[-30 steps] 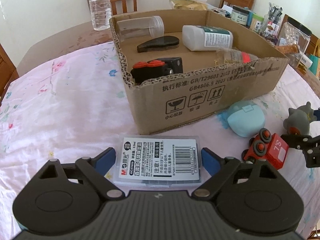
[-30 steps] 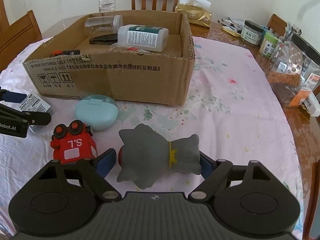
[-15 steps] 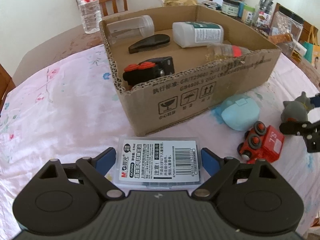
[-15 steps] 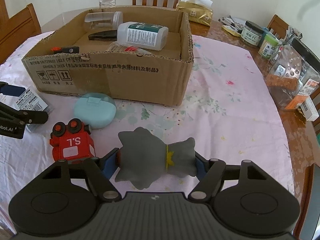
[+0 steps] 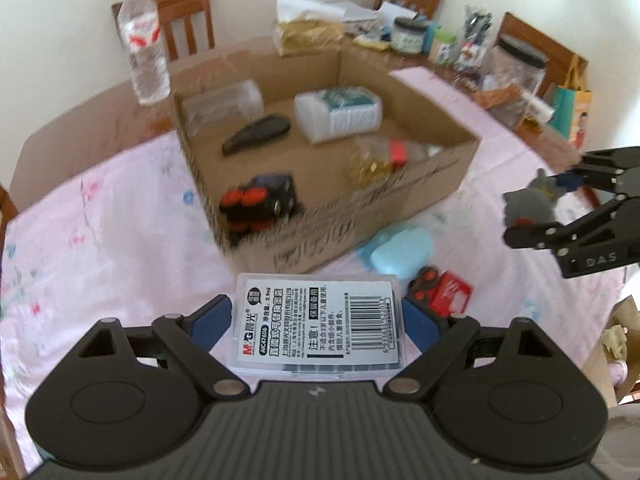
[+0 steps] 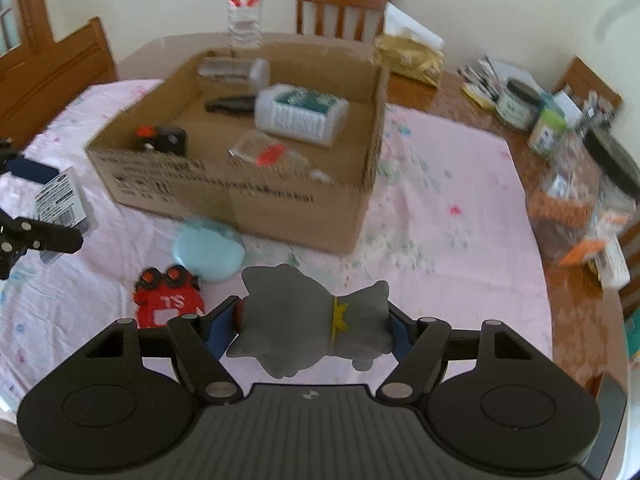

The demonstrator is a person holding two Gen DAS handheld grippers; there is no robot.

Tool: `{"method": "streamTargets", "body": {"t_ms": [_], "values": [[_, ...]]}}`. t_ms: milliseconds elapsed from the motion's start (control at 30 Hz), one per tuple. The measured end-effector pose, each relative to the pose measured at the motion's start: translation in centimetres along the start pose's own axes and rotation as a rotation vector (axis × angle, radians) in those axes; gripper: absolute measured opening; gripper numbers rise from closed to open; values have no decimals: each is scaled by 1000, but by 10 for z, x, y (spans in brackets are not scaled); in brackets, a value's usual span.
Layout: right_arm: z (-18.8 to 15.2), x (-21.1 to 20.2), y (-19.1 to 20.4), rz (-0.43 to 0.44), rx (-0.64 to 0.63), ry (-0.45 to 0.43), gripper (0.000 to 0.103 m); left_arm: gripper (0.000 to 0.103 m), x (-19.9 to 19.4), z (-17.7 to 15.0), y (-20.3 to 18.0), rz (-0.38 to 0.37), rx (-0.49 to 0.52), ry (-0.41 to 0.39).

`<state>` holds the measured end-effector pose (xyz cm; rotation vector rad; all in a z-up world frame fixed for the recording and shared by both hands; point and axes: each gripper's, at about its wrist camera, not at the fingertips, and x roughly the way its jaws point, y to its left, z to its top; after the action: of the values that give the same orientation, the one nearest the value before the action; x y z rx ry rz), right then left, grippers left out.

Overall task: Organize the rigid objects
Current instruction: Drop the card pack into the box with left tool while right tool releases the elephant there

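Observation:
My left gripper point(image 5: 316, 320) is shut on a clear plastic case with a white barcode label point(image 5: 318, 324) and holds it above the table, in front of the open cardboard box point(image 5: 432, 196). My right gripper point(image 6: 312, 330) is shut on a grey plush toy point(image 6: 308, 320) and holds it lifted, to the right of the box's near corner point(image 6: 360, 216). The box holds a white bottle point(image 5: 340, 114), a clear jar point(image 5: 224, 104), a black case point(image 5: 256, 134), a black and red toy point(image 5: 260, 204) and a small clear bottle point(image 5: 380, 160).
A light blue round case point(image 6: 208, 252) and a red toy train point(image 6: 168, 300) lie on the pink cloth in front of the box. A water bottle point(image 5: 144, 44) stands behind it. Jars, bags and clutter point(image 6: 568, 152) crowd the table's right edge. Wooden chairs surround the table.
Both grippers have risen, each lifting its object off the table. The right gripper closed on the plush toy. The box now appears lower and farther, with its inside more visible.

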<state>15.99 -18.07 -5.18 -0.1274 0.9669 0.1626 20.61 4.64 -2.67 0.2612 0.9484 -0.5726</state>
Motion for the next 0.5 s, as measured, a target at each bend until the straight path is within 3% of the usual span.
{"method": "streamTargets", "body": {"t_ms": [267,500], "values": [[33,-20,-7,52,-66,-70,77,90,-17,47,-1,17,25,-104],[54,-18,-14,67,-84,-112,77,90,26,88,10,83,27,-120]]}}
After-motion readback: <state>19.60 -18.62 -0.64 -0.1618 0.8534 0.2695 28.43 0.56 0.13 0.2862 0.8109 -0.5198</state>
